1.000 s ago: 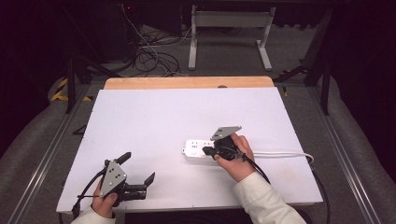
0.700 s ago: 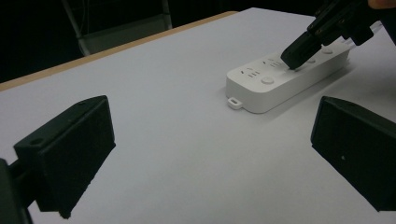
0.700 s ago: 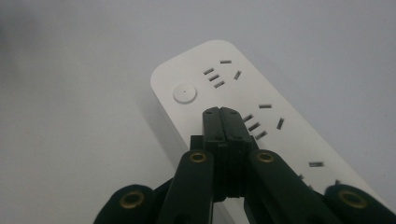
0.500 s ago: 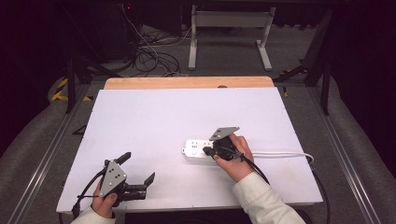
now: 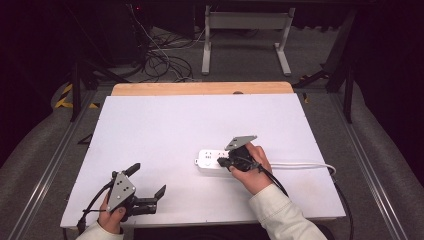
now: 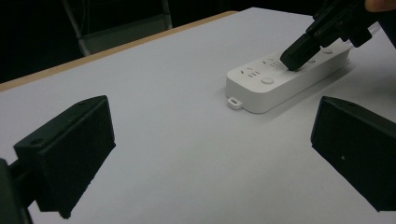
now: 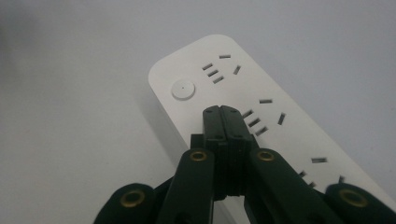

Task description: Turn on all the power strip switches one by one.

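Observation:
A white power strip [image 5: 212,161] lies flat near the middle right of the white table top [image 5: 165,130], its round button [image 7: 182,89] at the left end. My right gripper [image 5: 223,162] is shut with nothing between its jaws; its joined tips [image 7: 221,112] rest over the strip's top face just behind the button. In the left gripper view the strip [image 6: 280,77] lies ahead with the right gripper's tips [image 6: 293,58] on it. My left gripper [image 5: 148,186] stands open near the table's front left edge, its jaws wide apart over bare table.
The strip's white cord [image 5: 305,165] runs right toward the table's edge. A wooden strip [image 5: 200,88] borders the far side of the table. Cables [image 5: 160,60] and a metal stand [image 5: 245,30] sit on the floor beyond.

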`<state>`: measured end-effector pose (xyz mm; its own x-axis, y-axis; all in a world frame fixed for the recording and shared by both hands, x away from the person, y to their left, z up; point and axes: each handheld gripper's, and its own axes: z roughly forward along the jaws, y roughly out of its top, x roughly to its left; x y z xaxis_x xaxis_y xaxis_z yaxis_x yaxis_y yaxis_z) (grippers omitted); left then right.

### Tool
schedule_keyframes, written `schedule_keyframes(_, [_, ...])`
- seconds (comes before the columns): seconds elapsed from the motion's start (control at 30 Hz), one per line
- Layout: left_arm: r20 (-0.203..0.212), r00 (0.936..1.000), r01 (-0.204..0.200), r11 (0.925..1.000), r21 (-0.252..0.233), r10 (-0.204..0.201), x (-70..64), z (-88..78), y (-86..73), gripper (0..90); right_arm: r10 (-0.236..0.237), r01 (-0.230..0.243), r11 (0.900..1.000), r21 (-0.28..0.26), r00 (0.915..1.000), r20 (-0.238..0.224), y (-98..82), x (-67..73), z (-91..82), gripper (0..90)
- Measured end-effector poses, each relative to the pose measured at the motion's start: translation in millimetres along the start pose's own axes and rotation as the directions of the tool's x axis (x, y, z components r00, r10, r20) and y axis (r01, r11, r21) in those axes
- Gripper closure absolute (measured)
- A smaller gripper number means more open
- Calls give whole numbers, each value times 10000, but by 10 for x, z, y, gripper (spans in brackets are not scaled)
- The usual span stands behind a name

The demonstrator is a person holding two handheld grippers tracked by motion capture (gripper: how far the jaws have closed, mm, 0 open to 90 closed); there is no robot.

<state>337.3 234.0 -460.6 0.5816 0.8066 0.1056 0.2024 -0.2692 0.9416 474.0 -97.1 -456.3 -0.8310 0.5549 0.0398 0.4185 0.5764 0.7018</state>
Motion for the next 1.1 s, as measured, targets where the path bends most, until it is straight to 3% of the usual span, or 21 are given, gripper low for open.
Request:
schedule_keyframes(0.2, [-10,10000,1,10000,1,-1,-1,-2,0,2,-78,77,10000,64,9999,126,-1,20,7,900])
schedule_keyframes(0.93, [-33,10000,-49,10000,29,49,4,-1,-1,2,366,-367,9990,244,9993,19,-9,-7,9,900])
schedule_keyframes(1.0, [-34,10000,-43,10000,37,43,5,-1,0,2,142,-143,9998,159,9999,11,-9,-3,7,900])
schedule_keyframes(1.1, [34,10000,51,10000,-7,-51,4,-4,2,2,-170,189,9962,-846,9996,232,5,32,-71,900])
